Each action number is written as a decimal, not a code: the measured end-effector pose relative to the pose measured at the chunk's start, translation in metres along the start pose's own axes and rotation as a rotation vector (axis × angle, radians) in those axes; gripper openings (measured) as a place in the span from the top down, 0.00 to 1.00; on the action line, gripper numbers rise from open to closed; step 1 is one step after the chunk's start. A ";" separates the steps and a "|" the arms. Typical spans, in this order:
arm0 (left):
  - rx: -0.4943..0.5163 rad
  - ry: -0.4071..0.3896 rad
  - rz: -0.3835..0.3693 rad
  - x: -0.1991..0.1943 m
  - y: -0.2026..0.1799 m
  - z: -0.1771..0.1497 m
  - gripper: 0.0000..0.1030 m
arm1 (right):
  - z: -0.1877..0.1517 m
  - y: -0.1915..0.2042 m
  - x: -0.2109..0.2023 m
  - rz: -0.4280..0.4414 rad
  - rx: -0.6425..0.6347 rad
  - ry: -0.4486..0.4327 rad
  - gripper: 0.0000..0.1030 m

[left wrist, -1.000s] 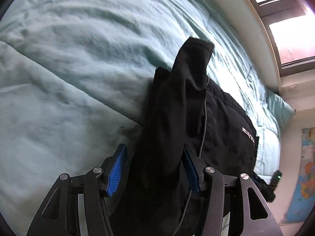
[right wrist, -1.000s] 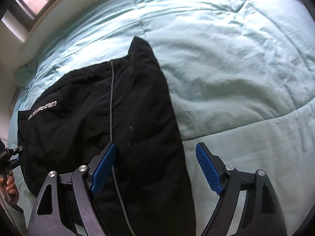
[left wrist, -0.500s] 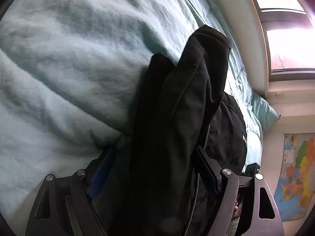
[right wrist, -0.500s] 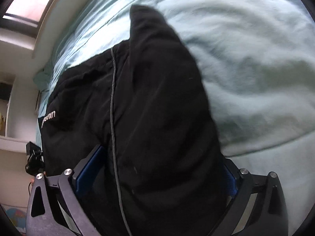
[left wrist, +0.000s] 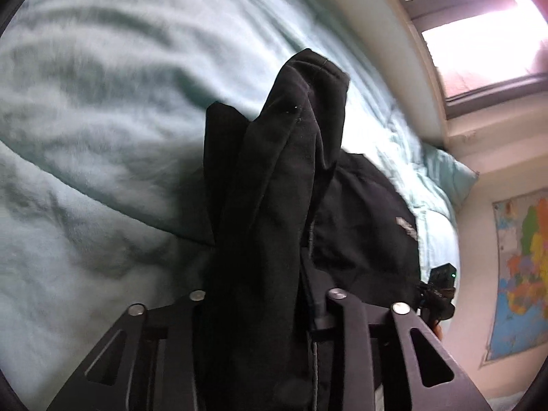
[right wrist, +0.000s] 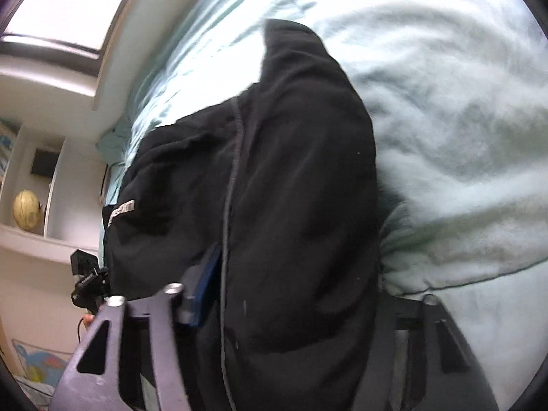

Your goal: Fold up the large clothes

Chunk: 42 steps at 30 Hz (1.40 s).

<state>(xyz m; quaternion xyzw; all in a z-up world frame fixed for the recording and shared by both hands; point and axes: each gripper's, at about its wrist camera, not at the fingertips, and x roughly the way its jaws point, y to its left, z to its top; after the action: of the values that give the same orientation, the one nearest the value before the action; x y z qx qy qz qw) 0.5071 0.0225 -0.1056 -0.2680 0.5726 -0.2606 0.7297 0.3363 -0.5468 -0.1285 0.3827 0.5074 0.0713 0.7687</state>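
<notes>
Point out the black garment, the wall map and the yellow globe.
black garment (left wrist: 267, 205): left wrist view, on the bunched fabric above the fingers.
wall map (left wrist: 524, 267): left wrist view, on its coloured middle.
yellow globe (right wrist: 26, 209): right wrist view, on its centre.

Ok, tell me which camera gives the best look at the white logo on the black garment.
The right wrist view. There the white logo on the black garment lies unobstructed, though blurred and unreadable. The left wrist view shows only a small smeared streak of it near the garment's far edge.
</notes>
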 end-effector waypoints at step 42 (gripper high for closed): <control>-0.095 -0.032 -0.063 -0.127 0.038 -0.264 0.71 | -0.257 0.089 -0.123 -0.360 -0.167 -0.043 0.61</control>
<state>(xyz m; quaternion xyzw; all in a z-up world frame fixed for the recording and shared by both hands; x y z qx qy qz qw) 0.2262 0.1132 -0.0962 -0.3243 0.5642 -0.2514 0.7165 0.0882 -0.4133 -0.0300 0.2223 0.5436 -0.0336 0.8086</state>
